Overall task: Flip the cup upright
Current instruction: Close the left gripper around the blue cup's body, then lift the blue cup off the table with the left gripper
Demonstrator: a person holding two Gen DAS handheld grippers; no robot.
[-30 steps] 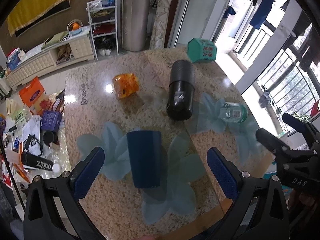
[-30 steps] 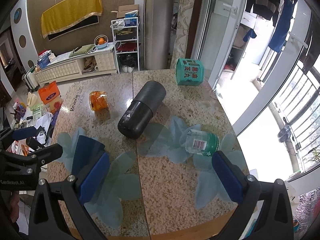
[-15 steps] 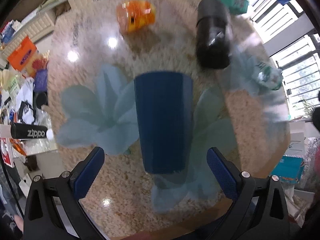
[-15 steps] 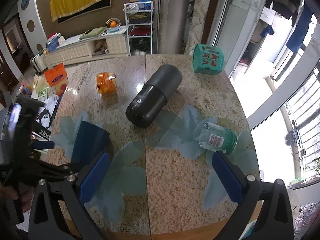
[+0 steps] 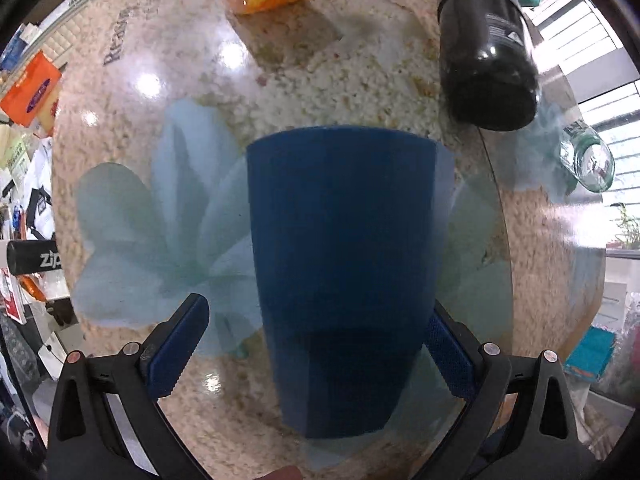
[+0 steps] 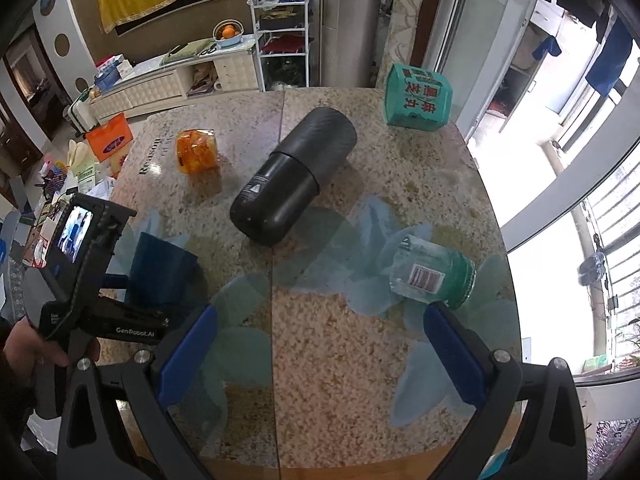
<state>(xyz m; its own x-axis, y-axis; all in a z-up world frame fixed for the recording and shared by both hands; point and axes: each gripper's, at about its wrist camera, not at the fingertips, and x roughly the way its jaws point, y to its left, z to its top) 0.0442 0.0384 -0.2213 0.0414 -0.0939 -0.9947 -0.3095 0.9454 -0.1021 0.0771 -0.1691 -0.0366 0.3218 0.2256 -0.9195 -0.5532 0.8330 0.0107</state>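
The blue cup [image 5: 340, 280], mouth-down on the table [image 6: 340, 360], hides part of the open left gripper [image 5: 316, 356] straddling it; flask [image 5: 486, 52] at 1 o'clock; right gripper [image 6: 320, 356] open, empty.

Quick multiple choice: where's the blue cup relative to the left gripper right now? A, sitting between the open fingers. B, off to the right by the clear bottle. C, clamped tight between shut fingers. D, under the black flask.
A: in the left wrist view the blue cup sits between the spread fingers of the left gripper, with a visible gap at the left pad.
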